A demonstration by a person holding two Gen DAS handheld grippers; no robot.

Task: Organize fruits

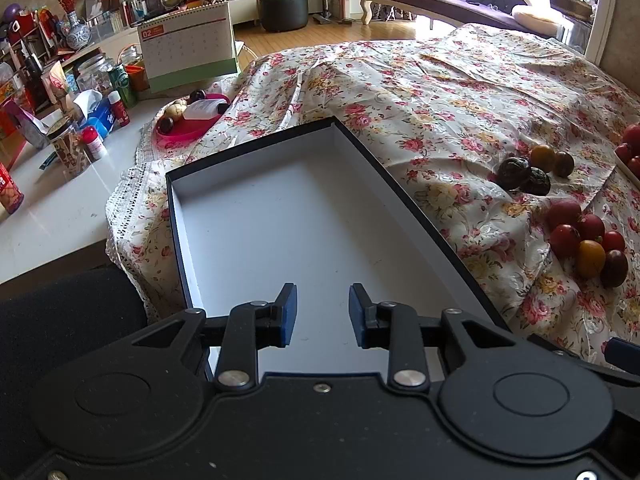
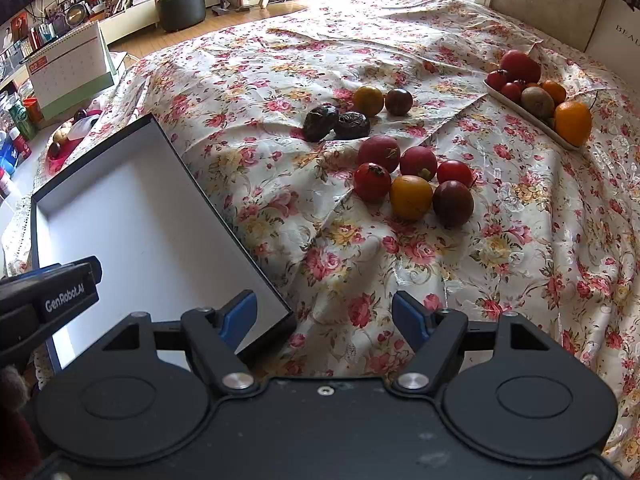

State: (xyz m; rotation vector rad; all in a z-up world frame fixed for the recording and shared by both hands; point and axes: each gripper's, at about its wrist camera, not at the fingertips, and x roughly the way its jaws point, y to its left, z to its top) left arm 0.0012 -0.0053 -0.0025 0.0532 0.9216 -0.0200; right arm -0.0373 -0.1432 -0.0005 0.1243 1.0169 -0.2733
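An empty white box with a dark rim [image 1: 280, 216] lies on the floral cloth; it also shows in the right wrist view [image 2: 132, 208]. My left gripper [image 1: 322, 312] is open and empty above the box's near end. My right gripper [image 2: 325, 316] is open and empty over the cloth beside the box's near right corner. A cluster of red, yellow and dark tomatoes [image 2: 412, 180] lies ahead of it, also in the left wrist view [image 1: 584, 240]. Two wrinkled dark fruits [image 2: 336, 122] with a yellow and a dark tomato [image 2: 384, 100] lie farther back.
A white dish [image 2: 516, 108] with tomatoes, a kiwi and an orange sits at the far right. A pink plate [image 1: 188, 128] with small items and a desk calendar [image 1: 188, 52] stand left, beside cluttered jars and bottles. The left gripper's body [image 2: 52, 300] shows at the left.
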